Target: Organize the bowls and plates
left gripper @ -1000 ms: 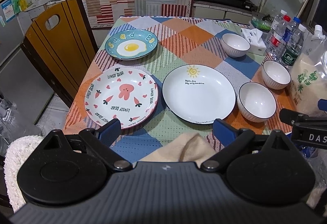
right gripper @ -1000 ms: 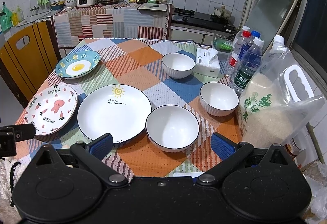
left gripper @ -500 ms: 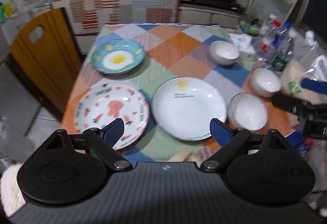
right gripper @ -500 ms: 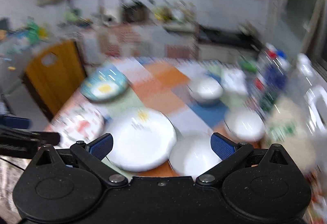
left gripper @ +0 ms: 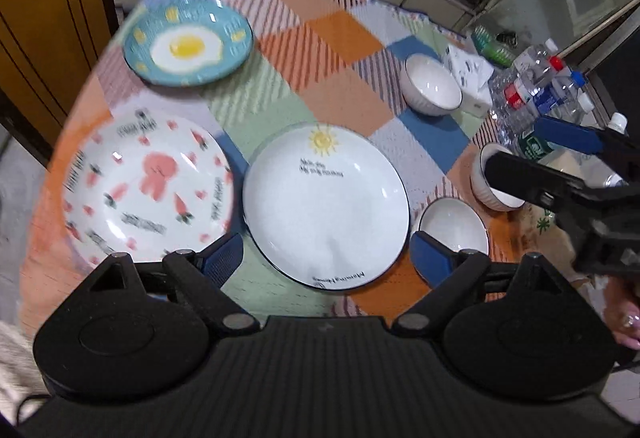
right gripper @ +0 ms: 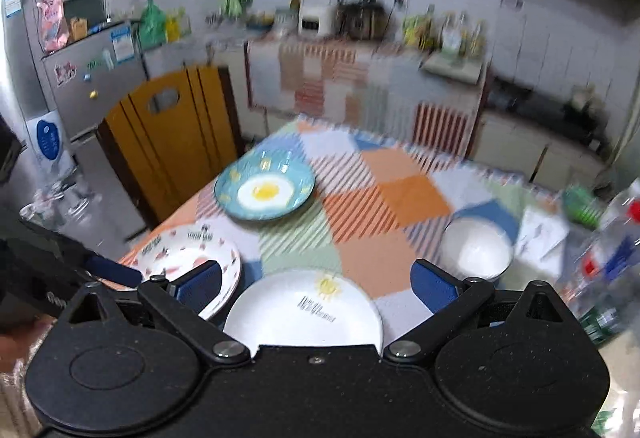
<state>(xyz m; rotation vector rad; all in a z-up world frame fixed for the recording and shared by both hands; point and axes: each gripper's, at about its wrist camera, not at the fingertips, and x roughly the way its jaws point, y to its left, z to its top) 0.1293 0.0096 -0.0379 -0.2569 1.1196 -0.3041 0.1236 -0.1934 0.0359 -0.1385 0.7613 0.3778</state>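
On the patchwork tablecloth lie a blue fried-egg plate point(left gripper: 188, 46), a white-pink bear plate point(left gripper: 148, 182) and a large white sun plate point(left gripper: 326, 206). Three white bowls stand at the right: far point(left gripper: 432, 84), middle point(left gripper: 496, 178), near point(left gripper: 454, 230). My left gripper point(left gripper: 326, 260) is open and empty above the near edge of the sun plate. My right gripper point(right gripper: 316, 286) is open and empty above the sun plate point(right gripper: 304, 314); in the left wrist view its fingers point(left gripper: 532, 178) hang over the middle bowl. The egg plate point(right gripper: 264, 192), the bear plate point(right gripper: 188, 254) and the far bowl point(right gripper: 478, 248) also show there.
Water bottles point(left gripper: 536, 94), a tissue pack point(left gripper: 468, 74) and a rice bag stand along the table's right edge. A wooden chair point(right gripper: 172, 142) is at the table's left side. A fridge point(right gripper: 52, 94) and a kitchen counter point(right gripper: 360, 66) lie beyond.
Both grippers have risen and moved forward over the table. The right gripper swung left, above the sun plate. The dishes have not moved.
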